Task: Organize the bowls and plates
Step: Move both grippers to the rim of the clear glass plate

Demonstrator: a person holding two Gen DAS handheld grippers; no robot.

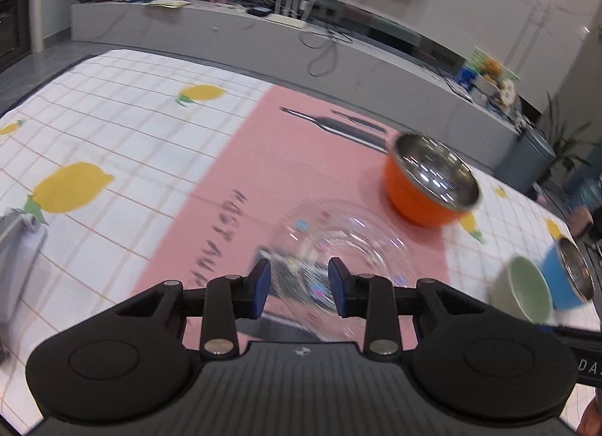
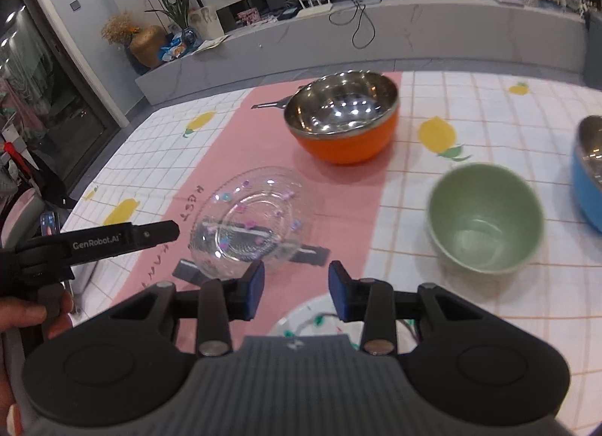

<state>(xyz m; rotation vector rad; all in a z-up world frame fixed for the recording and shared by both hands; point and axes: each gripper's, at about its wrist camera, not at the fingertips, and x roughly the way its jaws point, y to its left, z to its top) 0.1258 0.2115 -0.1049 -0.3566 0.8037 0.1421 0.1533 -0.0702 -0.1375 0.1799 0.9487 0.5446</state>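
A clear glass plate [image 1: 338,244] [image 2: 256,217] with small coloured dots lies on the pink placemat [image 1: 225,172] [image 2: 338,202]. My left gripper [image 1: 300,283] hovers over its near edge, open, with the pads apart and nothing pressed. Farther back on the mat stands an orange bowl [image 1: 429,187] [image 2: 342,119] with a steel inside. To the right, on the lemon tablecloth, are a pale green bowl [image 1: 523,294] [image 2: 485,217] and a blue steel-lined bowl [image 1: 568,278] [image 2: 587,172]. My right gripper [image 2: 296,291] is open above the rim of a white patterned plate [image 2: 312,319].
In the right wrist view the left gripper's black body [image 2: 113,238] and a hand [image 2: 22,315] sit at the left. A grey object [image 1: 15,259] lies at the table's left edge. Beyond the far edge runs a long grey bench [image 1: 225,29] with clutter.
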